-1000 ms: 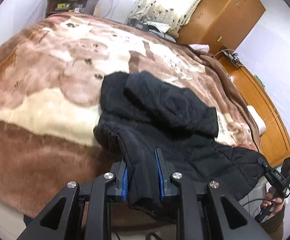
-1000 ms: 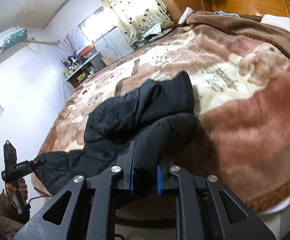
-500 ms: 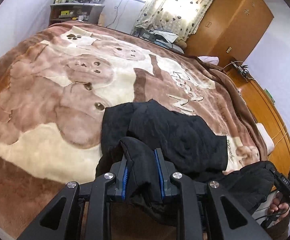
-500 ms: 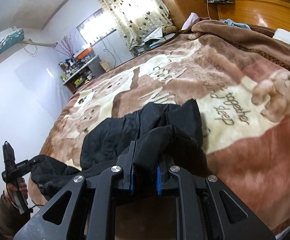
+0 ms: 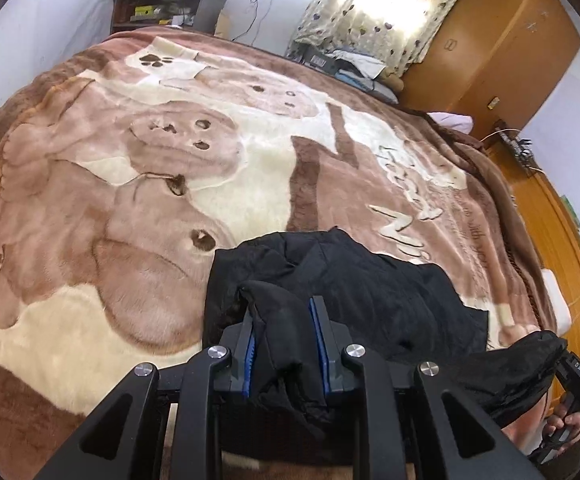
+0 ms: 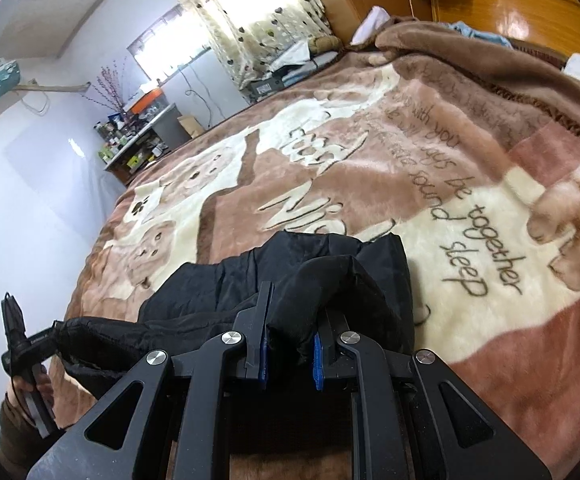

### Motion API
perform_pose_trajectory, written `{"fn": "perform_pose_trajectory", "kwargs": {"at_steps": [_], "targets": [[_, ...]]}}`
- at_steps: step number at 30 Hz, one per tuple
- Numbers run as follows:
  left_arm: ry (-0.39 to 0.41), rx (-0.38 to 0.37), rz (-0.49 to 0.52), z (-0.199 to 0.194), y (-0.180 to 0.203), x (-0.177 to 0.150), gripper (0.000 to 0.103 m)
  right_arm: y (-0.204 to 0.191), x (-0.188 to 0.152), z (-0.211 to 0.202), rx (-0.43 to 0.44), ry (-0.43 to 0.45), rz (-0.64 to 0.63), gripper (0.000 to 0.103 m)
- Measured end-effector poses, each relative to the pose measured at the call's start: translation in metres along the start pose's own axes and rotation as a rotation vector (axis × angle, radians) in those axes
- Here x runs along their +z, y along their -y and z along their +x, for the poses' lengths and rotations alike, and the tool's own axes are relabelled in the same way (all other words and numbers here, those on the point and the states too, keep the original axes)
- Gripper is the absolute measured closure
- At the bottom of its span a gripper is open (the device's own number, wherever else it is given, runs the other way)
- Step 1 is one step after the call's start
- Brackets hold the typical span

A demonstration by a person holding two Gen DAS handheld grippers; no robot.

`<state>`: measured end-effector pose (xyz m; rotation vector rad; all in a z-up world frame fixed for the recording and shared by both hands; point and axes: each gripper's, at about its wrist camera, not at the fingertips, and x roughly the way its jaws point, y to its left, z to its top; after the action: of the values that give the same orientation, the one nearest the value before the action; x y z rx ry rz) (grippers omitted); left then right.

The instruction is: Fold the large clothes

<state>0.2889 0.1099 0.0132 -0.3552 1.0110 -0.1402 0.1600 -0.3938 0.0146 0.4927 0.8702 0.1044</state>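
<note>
A black padded jacket [image 5: 370, 292] lies partly folded on the bed; it also shows in the right wrist view [image 6: 330, 264]. My left gripper [image 5: 283, 320] is shut on a bunched edge of the jacket and holds it above the folded part. My right gripper [image 6: 290, 324] is shut on another bunched edge of the same jacket. Each gripper shows in the other's view, the right one [image 5: 570, 364] at far right, the left one [image 6: 37, 344] at far left, both with black cloth stretched to them.
The bed carries a brown and cream plush blanket [image 5: 129, 200] with bear pictures and writing [image 6: 470, 208]. A wooden wardrobe [image 5: 502, 40], a curtained window [image 5: 378, 12], a cluttered shelf [image 5: 161, 8] and a wooden headboard [image 6: 510, 4] stand around it.
Both grippers have carried the held jacket edges forward and up over the folded part. More of the blanket shows beyond the jacket. Both grips are unchanged.
</note>
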Motion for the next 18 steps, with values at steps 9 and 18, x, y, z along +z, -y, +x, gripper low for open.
{"fn": "perform_pose_trajectory", "kwargs": {"at_steps": [9,18], "targets": [[-0.069,0.054,-0.038,0.068,-0.003,0.026,0.076,0.015,0.022,0.062,-0.052,-0.065,0.038,0.087],[-0.113,0.056,-0.106,0.108,-0.016,0.035,0.063,0.03,0.031,0.1,-0.075,-0.144,0.112,0.082]]}}
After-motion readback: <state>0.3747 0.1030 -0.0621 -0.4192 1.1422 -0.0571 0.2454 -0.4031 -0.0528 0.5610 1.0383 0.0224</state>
